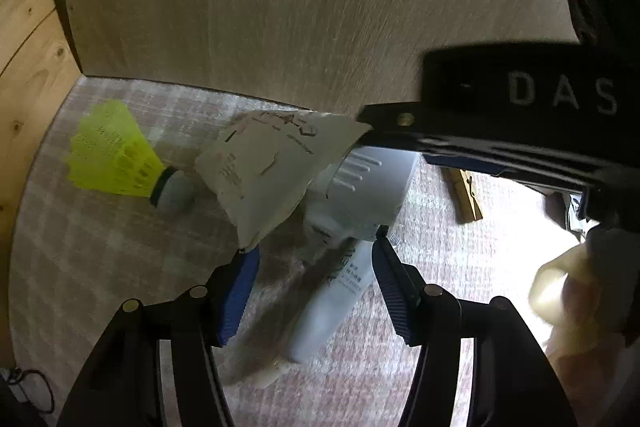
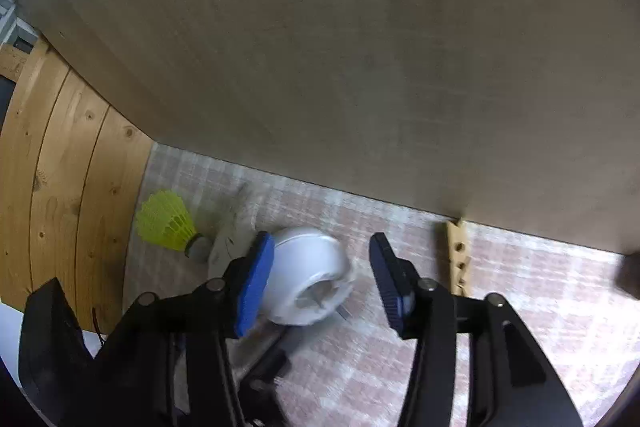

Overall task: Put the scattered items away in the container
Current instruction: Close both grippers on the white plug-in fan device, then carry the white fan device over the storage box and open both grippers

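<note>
While both tongs stand with jaws apart and nothing clamped, the left tongs [image 1: 316,267] hang over a white plastic tube [image 1: 332,303] lying on the checked pink-grey cloth [image 1: 100,247] of the worktop, seemingly lined up to take it. Over the tube's far end leans a crumpled white printed paper [image 1: 268,171]. Left of that lies a yellow plastic shuttlecock [image 1: 116,155]. The right tongs [image 2: 320,283] hover beside a white round plastic tub [image 2: 308,275] tipped on its side, a wooden clothespin [image 2: 460,255] just to their right. No container is in view.
</note>
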`<state>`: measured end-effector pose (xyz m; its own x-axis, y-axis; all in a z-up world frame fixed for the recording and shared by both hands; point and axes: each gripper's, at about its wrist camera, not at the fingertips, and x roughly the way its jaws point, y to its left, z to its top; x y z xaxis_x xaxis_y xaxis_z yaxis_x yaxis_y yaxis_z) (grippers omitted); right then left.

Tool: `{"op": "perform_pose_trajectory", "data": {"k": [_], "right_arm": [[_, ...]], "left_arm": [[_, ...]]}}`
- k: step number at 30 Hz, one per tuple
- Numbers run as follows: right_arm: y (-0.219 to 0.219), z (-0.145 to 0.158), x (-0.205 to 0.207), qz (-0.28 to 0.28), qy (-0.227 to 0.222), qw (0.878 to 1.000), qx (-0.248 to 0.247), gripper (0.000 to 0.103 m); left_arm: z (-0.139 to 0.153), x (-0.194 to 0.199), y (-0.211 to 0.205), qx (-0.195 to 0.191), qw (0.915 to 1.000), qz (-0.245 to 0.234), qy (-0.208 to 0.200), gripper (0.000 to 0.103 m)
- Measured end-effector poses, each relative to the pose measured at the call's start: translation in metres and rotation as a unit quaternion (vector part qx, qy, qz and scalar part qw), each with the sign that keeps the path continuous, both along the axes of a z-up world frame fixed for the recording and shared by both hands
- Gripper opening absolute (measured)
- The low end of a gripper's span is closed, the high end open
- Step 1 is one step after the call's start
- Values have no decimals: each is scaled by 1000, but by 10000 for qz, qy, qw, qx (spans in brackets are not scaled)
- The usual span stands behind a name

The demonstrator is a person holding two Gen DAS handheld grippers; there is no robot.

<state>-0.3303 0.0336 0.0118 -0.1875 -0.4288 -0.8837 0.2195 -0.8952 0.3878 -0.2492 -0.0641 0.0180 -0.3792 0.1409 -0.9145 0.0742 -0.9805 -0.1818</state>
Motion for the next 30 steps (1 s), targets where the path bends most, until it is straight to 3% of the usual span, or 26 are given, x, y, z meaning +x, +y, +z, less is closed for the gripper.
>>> {"op": "perform_pose_trajectory", "data": {"k": [8,14,30], "right_arm": [[-10,-11,-5,6,-211,9995,-238,54],[-5,-14,-2,-37,-341,9985,-434,54],[23,-11,27,-183,-495,9973,-503,51]], "left_arm": [[-11,-11,-7,468,9988,169,20,56],[-12,-10,-2,866,9962,64,56,35],[-7,9,28,901,9958,-179,-10,35]]}}
